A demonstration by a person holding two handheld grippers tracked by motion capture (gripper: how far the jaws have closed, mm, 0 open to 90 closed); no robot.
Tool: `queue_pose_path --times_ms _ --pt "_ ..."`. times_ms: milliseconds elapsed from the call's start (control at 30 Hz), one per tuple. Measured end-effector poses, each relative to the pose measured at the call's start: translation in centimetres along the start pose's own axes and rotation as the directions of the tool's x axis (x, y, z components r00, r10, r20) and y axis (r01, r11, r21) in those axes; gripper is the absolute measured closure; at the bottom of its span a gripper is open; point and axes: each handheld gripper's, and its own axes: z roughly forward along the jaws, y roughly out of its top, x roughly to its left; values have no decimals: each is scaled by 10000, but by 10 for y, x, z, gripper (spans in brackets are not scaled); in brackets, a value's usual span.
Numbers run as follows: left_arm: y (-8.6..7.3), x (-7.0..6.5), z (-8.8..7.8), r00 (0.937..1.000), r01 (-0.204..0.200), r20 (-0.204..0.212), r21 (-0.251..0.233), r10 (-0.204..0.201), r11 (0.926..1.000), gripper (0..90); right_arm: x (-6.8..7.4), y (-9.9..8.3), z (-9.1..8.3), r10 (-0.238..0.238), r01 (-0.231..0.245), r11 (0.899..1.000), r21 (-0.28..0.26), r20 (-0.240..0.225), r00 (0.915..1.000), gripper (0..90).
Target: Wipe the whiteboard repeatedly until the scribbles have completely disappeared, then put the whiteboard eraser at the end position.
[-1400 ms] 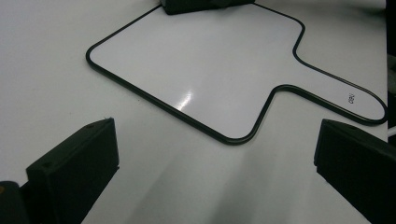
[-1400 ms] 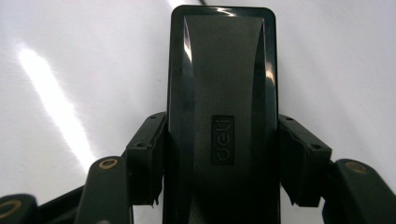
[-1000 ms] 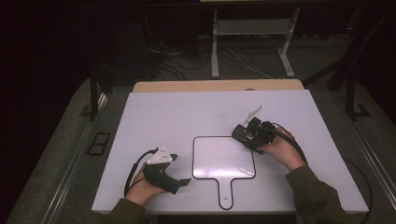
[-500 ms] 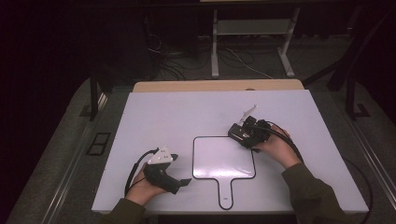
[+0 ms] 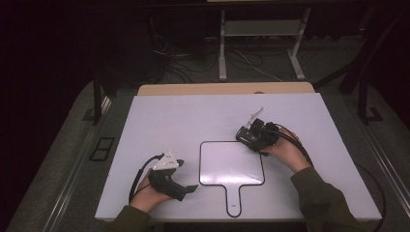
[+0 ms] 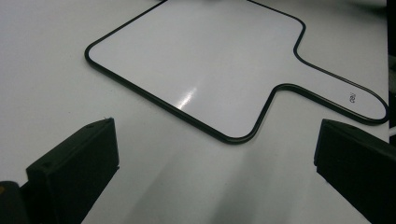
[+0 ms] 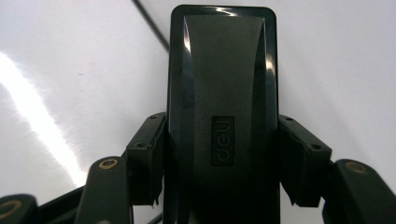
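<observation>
I am holding the black eraser [image 7: 222, 116] clamped between the jaws of my right hand-held gripper [image 5: 255, 136], just over the far right corner of the small whiteboard [image 5: 232, 163] lying on the bench [image 5: 193, 116]. My left hand-held gripper [image 5: 186, 189] is resting wide open and empty beside the board's left edge. I judge I am starting the wiping step, so next I should be pressing the eraser flat and sweeping it across the board.

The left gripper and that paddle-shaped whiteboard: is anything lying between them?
Nothing: the left gripper view shows bare white table between the open left gripper and the whiteboard.
</observation>
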Motion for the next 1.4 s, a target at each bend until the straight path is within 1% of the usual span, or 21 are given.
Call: queue_pose_path --times_ms 100,167,200,233,267,300,367,400,533,600,667,733,833,900,967,1000,1033,1067,1233,1333,1400 --pt "0 1 0 10000 6 12 12 -6 10000 0 3 0 -1 -128 128 9999 57 34 9999 387" --pt "0 1 0 10000 4 13 -13 -4 10000 0 6 -1 -2 -230 231 9997 27 -347 9991 387" --pt "0 1 -1 10000 -9 14 -15 9 10000 0 8 -1 -3 -303 305 9995 34 -432 9986 387" --pt "0 1 -1 10000 -6 22 -32 6 10000 0 9 -1 -3 -343 345 9994 60 -391 9986 387" --pt "0 1 -1 10000 -10 29 -12 11 10000 0 6 -2 -3 -208 210 9998 65 -289 9994 387" --pt "0 2 -1 10000 17 27 -22 -17 10000 0 6 -2 -3 -208 210 9998 65 -289 9994 387" --pt "-1 2 -1 10000 21 27 -30 -21 10000 0 1 -3 -2 -28 28 10000 55 -80 10000 387" --pt "-1 2 -1 10000 41 31 -51 -41 10000 0 0 -3 -2 75 -74 10000 43 -79 9999 387" --pt "0 4 1 9999 46 120 -90 -45 9999 0 1 -3 -2 27 -27 10000 47 -18 10000 387" --pt "0 4 2 9998 40 172 -43 -39 10000 0 0 -4 -3 40 -40 10000 16 -116 9999 387" --pt "-1 5 2 9998 30 186 -60 -29 10000 0 -2 -6 -4 218 -223 9996 -168 -288 9993 387" --pt "0 5 2 9999 24 159 -84 -23 10000 0 -6 -7 -8 462 -485 9982 -367 -609 9971 387" --pt "1 5 2 9999 43 167 -106 -41 9999 0 -9 -8 -13 670 -715 9956 -611 -736 9950 387" --pt "1 4 2 9999 32 159 -78 -31 10000 0 -14 -6 -19 933 -1027 9900 -967 -968 9909 387" --pt "2 4 2 9999 21 132 -70 -20 10000 0 -17 -4 -22 1036 -1145 9869 -1137 -977 9898 387" --pt "2 3 2 9999 6 111 -41 -6 10000 0 -17 -4 -22 1036 -1145 9869 -1137 -977 9898 387" --pt "2 3 2 10000 -1 99 -52 1 10000 0 -22 0 -25 1112 -1251 9829 -1354 -1060 9881 387" --pt "3 3 2 10000 -10 96 -69 10 10000 0 -22 0 -25 1112 -1251 9829 -1354 -1060 9881 387" --pt "2 3 3 9999 -15 121 -53 16 10000 0 -30 10 -21 1300 -1472 9775 -1510 -1184 9844 387" --pt "2 3 2 9999 -4 133 -58 5 10000 0 -36 16 -18 1482 -1681 9739 -1527 -1337 9799 386" --pt "1 3 2 9999 16 121 -87 -15 10000 0 -38 21 -15 1461 -1672 9741 -1525 -1405 9792 386"
